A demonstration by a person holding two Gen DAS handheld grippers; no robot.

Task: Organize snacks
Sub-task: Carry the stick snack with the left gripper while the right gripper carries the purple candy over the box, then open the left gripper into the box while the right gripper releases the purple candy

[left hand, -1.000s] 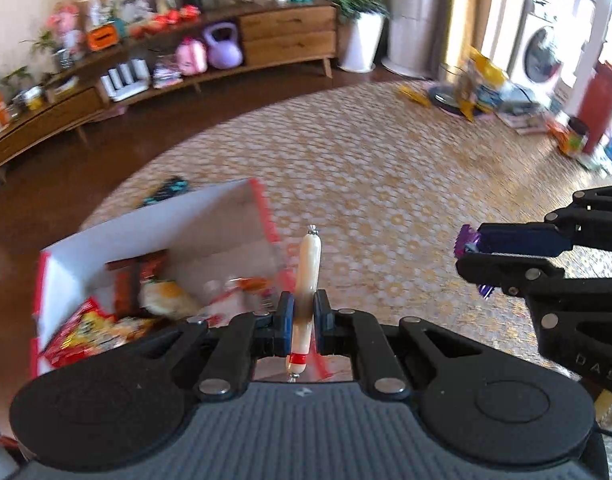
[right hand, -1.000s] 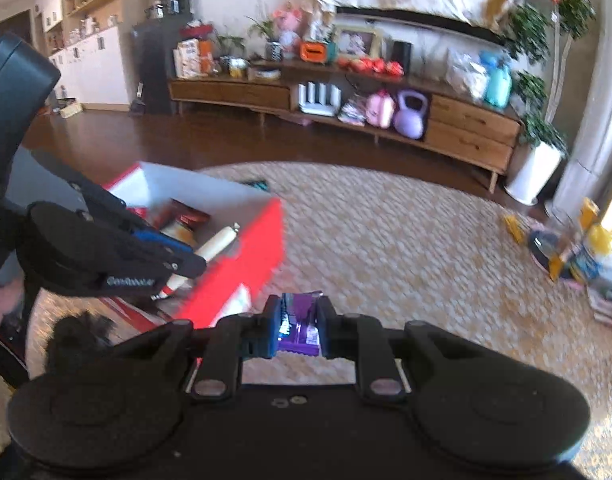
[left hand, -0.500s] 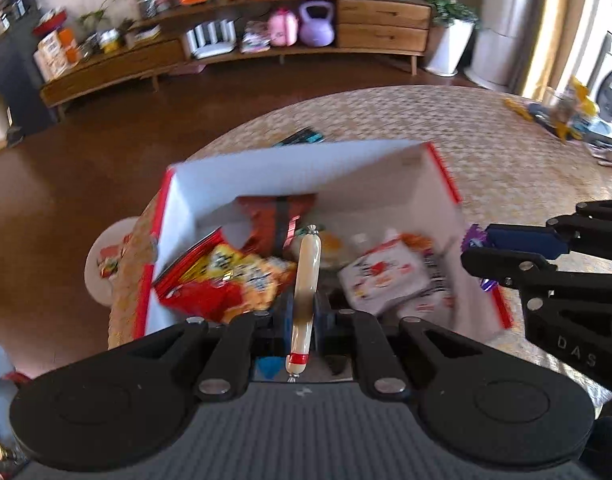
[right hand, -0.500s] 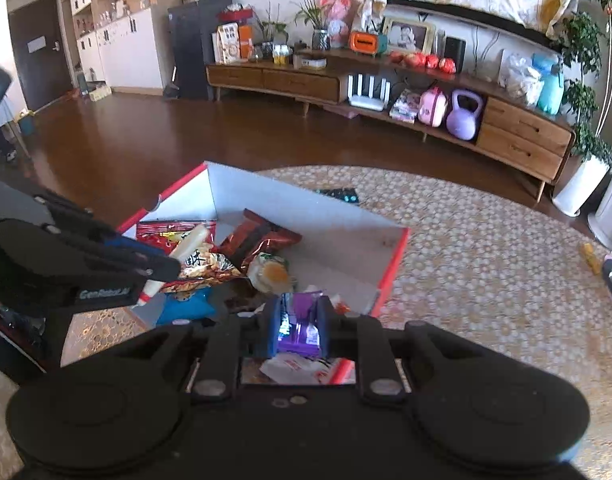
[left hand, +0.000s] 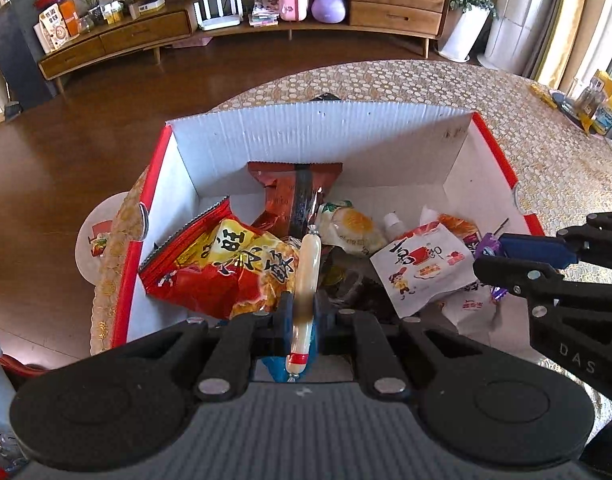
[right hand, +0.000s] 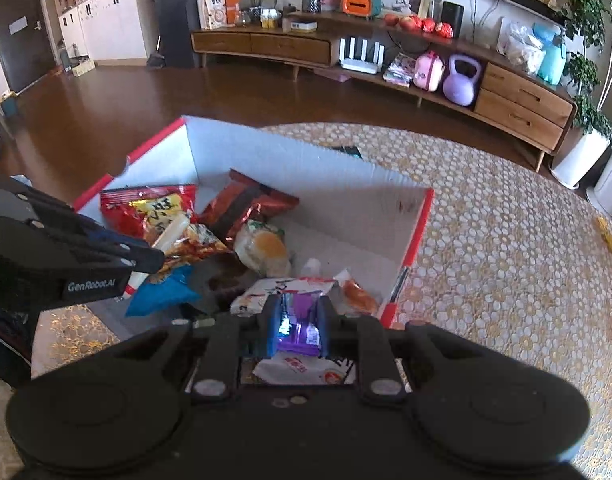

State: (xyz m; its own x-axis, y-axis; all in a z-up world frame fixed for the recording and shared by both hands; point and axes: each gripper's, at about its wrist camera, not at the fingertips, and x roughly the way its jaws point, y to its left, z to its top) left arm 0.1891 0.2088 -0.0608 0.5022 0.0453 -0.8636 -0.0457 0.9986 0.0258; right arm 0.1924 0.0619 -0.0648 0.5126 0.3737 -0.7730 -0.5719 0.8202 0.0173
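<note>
Snacks held over the open box, one in each hand-held gripper.

Left hand-held gripper clamped on a sausage stick near its lower end, upright above the red-and-yellow chip bag; right hand-held gripper closed on a small purple wrapped candy, over the near right of the red-edged cardboard box on the worktop. Sausage likely light, slick-skinned and bendy: best pinched mid-length. Candy likely light and crinkly: best pinched across the body, not the loose wrapper ends.
</note>
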